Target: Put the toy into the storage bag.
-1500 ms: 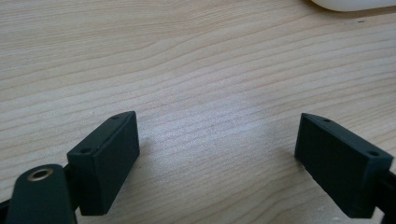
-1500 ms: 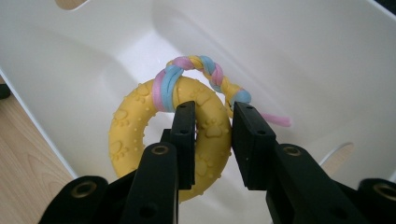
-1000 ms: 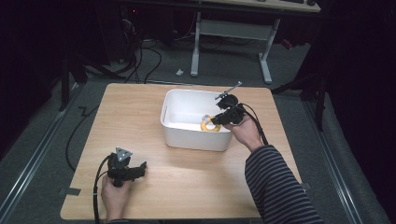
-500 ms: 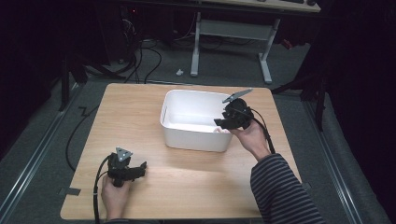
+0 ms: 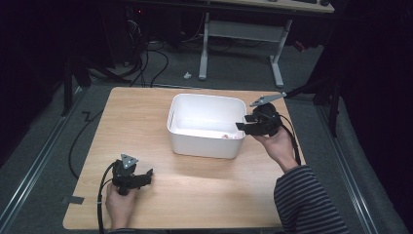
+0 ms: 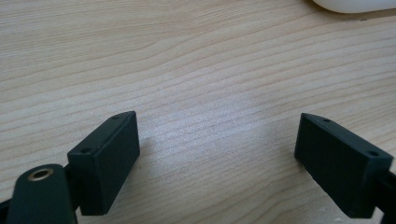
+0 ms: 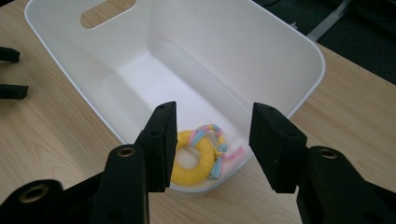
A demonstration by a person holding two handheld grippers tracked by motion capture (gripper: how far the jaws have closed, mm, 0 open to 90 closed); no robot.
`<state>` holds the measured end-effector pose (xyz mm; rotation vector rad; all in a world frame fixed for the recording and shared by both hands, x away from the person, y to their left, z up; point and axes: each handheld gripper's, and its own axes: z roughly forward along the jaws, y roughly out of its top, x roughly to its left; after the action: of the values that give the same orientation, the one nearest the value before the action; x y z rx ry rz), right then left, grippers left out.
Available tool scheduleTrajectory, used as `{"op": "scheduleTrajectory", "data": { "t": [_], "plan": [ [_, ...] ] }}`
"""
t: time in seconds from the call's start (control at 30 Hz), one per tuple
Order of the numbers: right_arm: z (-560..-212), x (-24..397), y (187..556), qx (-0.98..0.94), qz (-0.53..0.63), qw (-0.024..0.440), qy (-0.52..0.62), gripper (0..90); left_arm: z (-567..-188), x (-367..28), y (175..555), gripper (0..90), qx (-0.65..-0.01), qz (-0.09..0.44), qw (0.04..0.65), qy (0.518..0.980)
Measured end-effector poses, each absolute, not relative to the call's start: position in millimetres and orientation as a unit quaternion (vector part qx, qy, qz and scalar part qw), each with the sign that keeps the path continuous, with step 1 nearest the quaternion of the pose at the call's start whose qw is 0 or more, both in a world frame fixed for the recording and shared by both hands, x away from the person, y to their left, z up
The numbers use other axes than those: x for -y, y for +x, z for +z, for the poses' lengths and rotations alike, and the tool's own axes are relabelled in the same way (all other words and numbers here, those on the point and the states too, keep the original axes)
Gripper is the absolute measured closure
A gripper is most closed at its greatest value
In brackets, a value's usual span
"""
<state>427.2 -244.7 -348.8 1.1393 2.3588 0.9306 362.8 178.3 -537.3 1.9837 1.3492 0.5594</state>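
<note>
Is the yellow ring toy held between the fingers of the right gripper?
No, the yellow ring toy lies on the floor of the white bin, below the right gripper, whose fingers stand apart.

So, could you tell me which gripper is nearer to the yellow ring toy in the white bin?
The right gripper: it hangs open at the bin's right end, just above the yellow ring toy. The left gripper sits on the table's near left, well away.

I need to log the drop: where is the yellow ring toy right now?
The ring toy lies on the floor of the white bin, in the corner nearest the right gripper, whose open jaws hang above it, apart from it.
</note>
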Motion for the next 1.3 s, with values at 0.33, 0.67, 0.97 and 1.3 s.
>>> {"op": "scheduleTrajectory", "data": {
  "t": [0.33,0.67,0.97,1.3],
  "plan": [
    [-337,268,411,-0.824,0.349,0.193,0.402,56.0,-537,-178,363,14.3,-0.517,0.214,0.332,0.759],
    [-332,289,391,-0.825,0.349,0.206,0.395,52.9,-537,-178,364,14.3,-0.518,0.215,0.332,0.759],
    [-337,314,368,-0.815,0.362,0.221,0.395,54.1,-537,-178,364,14.3,-0.518,0.215,0.332,0.758],
    [-355,329,347,-0.817,0.346,0.243,0.392,55.3,-537,-178,364,14.3,-0.520,0.217,0.332,0.756]
  ]
}}
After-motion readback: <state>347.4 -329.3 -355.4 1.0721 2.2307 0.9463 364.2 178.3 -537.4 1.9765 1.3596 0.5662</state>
